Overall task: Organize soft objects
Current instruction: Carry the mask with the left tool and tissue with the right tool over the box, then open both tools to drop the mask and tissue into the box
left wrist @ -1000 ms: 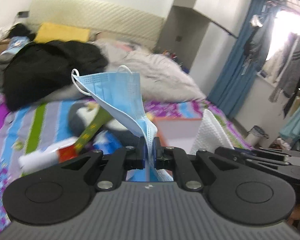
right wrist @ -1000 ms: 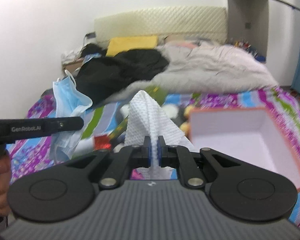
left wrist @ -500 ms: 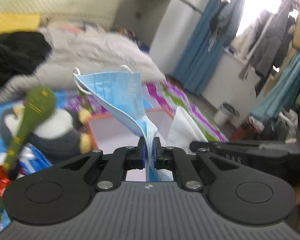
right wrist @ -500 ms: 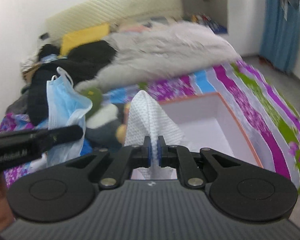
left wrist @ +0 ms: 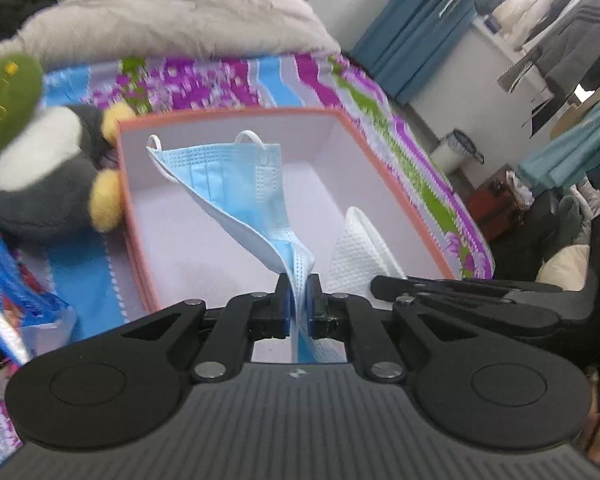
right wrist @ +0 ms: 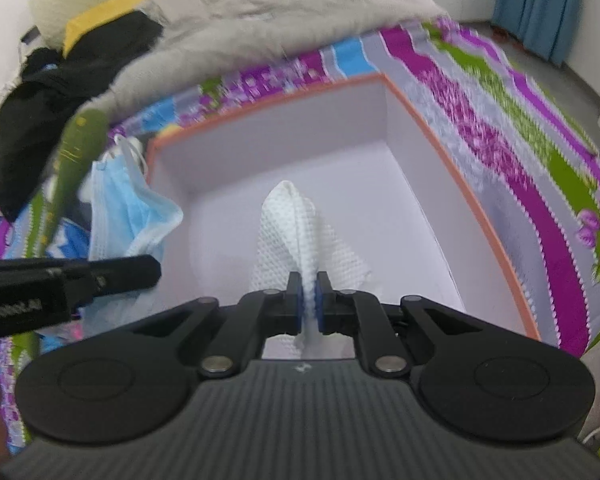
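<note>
Mask and cloth over the box
Left hand-held gripper (left wrist: 299, 296) clamps a blue mask (left wrist: 236, 184); right hand-held gripper (right wrist: 308, 296) clamps a white cloth (right wrist: 296, 220), above the open box (right wrist: 480, 216).

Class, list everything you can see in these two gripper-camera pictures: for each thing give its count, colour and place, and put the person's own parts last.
face mask: one, light blue, pinched in the left claw, over the box
cloth: one, white, dimpled, pinched in the right claw, over the box
box: one, orange rim, pale inside, open, on the bedspread
bedspread: one, striped purple, green, blue, grey, covers the bed
plush penguin: one, grey and white with yellow feet, left of the box
green soft toy: one, long, beside the penguin
blanket: one, grey, fluffy, behind the box
black garment: one, heaped at the bed's far end
curtain: one, blue, right of the bed
left claw: shut on the mask
right claw: shut on the cloth
</note>
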{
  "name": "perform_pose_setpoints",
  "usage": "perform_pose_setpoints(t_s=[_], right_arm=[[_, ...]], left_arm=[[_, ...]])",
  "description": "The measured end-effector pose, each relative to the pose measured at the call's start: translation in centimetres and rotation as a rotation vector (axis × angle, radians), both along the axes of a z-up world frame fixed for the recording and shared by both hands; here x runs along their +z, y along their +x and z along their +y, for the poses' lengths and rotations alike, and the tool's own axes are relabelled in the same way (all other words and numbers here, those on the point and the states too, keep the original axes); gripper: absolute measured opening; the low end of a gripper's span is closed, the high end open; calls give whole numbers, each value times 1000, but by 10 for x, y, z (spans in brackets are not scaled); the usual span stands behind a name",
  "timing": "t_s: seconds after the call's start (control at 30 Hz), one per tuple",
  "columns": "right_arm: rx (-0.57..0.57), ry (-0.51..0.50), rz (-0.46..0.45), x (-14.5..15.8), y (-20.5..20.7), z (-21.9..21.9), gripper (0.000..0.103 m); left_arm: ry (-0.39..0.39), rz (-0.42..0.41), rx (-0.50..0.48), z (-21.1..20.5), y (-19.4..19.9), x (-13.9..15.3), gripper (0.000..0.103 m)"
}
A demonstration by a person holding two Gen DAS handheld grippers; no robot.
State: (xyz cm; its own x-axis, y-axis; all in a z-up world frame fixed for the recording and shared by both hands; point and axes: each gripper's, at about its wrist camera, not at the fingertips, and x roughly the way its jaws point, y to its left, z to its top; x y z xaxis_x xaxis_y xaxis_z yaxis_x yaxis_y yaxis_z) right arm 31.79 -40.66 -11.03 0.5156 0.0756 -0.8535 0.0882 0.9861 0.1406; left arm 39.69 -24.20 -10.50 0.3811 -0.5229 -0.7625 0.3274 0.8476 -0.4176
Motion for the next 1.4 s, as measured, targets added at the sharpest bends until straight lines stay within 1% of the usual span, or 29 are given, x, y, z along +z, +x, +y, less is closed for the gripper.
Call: perform_pose_setpoints(t_s=[0.1,0.23,0.4,0.47,0.5,0.53,0.57,0.6,0.63,0.67,0.77,0.93,1.13,1.23,1.4], right_arm=[[-17,7,42,-22,10,-10,11],[-47,16,101,-50,22,-26,11],[-77,14,114,-62,27,-35,12],[-82,15,117,-63,27,-36,13],[-81,15,117,-63,26,-36,15],[-78,13,118,-62,25,-35,18],[-76,13,117,-61,24,-34,33],[-76,17,114,-59,22,-34,49],[-79,18,104,-56,19,-33,53],[-76,16,93,-54,20,-35,51],[-53,-11,52,-40,12,-29,51],[-28,-8,-37,-2,-7,-16,51],[10,-9,-155,46,-36,4,51],[30,-7,-212,68,-52,15,51],[66,-10,-305,98,-83,35,51]], left_arm=[[18,32,-34,-17,14,-18,9],[39,61,-47,-31,34,-43,8],[44,85,-55,-43,44,-60,9],[46,88,-63,-46,45,-63,14],[42,85,-62,-46,43,-62,22],[39,82,-58,-45,41,-60,34],[38,76,-52,-44,40,-58,40],[34,62,-48,-42,38,-54,43],[28,49,-48,-40,36,-51,43],[24,44,-45,-37,32,-45,43],[3,19,-24,-25,21,-25,43],[-19,-51,9,2,-5,13,43],[10,-169,38,35,-53,62,43],[29,-226,60,51,-78,82,43],[16,-292,99,82,-121,108,43]])
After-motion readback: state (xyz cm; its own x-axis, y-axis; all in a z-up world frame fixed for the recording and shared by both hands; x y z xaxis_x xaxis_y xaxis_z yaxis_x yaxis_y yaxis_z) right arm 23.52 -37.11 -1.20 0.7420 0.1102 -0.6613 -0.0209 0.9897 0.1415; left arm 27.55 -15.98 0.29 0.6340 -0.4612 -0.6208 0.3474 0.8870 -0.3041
